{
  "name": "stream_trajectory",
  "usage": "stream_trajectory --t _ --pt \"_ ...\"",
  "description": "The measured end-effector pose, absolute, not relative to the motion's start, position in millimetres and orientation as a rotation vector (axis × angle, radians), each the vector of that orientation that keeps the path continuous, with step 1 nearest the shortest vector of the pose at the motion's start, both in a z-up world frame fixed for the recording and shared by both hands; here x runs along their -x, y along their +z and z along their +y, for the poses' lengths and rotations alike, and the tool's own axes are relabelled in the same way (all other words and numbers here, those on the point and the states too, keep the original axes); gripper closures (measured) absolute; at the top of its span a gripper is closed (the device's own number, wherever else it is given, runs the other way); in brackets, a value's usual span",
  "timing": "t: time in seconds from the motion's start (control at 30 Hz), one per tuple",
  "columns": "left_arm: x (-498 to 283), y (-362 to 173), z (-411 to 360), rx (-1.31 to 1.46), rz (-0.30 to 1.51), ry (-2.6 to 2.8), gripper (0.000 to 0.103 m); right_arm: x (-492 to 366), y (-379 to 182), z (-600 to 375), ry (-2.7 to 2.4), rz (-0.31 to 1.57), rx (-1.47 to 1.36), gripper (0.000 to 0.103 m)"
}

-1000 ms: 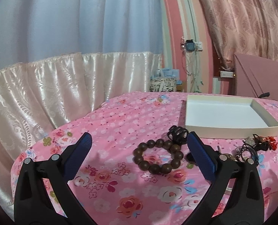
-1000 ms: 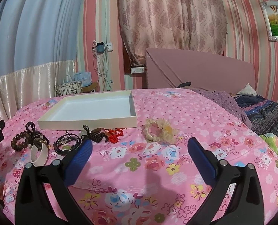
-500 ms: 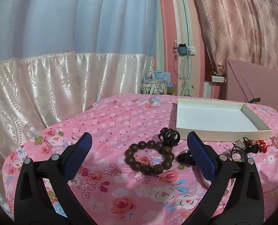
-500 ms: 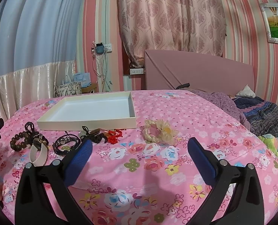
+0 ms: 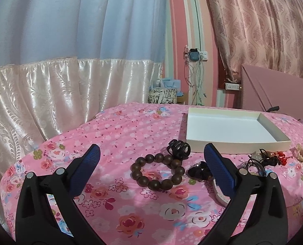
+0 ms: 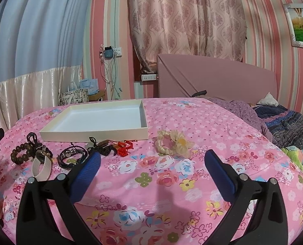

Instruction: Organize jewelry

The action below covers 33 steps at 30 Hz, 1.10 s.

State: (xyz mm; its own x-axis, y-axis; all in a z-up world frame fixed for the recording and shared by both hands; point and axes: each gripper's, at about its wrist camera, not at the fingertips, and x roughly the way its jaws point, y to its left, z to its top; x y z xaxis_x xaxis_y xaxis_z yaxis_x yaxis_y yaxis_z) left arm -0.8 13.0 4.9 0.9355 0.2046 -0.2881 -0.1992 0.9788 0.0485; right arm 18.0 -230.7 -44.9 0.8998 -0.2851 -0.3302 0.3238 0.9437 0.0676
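A brown wooden bead bracelet [image 5: 157,171] lies on the pink floral bedspread, just ahead of my open, empty left gripper [image 5: 151,159]; it also shows in the right wrist view [image 6: 21,153]. A black hair claw [image 5: 179,149] sits behind it. A shallow white tray [image 5: 229,143] [image 6: 94,135] lies empty further back. A white-strap watch [image 6: 41,166], dark cord bracelets [image 6: 71,156], a red knotted charm [image 6: 125,148] and a cream flower scrunchie [image 6: 173,143] lie in a row in front of the tray. My right gripper [image 6: 151,161] is open and empty, short of the scrunchie.
The bed drops off at the left towards a satin curtain [image 5: 49,94]. A pink headboard [image 6: 212,77] and rumpled dark bedding [image 6: 284,122] are at the right. Bags [image 6: 78,95] and hanging cables [image 6: 110,71] stand by the wall behind the tray.
The left wrist view has shifted so the bead bracelet and tray sit further left and lower. The right gripper has barely moved. Both grippers stay open.
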Motion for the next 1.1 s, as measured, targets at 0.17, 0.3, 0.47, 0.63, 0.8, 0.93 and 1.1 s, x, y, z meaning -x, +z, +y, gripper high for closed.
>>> stream_trajectory --t 0.17,0.3,0.47,0.63,0.8,0.93,1.1 --pt "2 5 7 -0.051 0.286 0.192 0.003 -18 -45 -231 -0.313 0.320 -0.124 0.002" --pt "4 6 4 -0.060 0.276 0.158 0.003 -20 -46 -236 -0.294 0.341 -0.143 0.002" --pt "7 7 10 -0.030 0.265 0.164 0.003 -17 -48 -241 -0.273 0.333 -0.179 0.002" --pt "3 7 12 -0.020 0.287 0.157 0.003 -26 -48 -227 -0.228 0.370 -0.112 0.002" --pt "9 9 11 -0.015 0.264 0.110 0.003 -33 -51 -224 -0.211 0.408 -0.100 0.002" --pt "9 10 -14 -0.109 0.300 0.021 0.003 -34 -50 -224 -0.224 0.424 -0.097 0.002" --pt "-9 3 -36 -0.128 0.449 -0.077 0.003 -39 -48 -229 -0.228 0.447 -0.087 0.002"
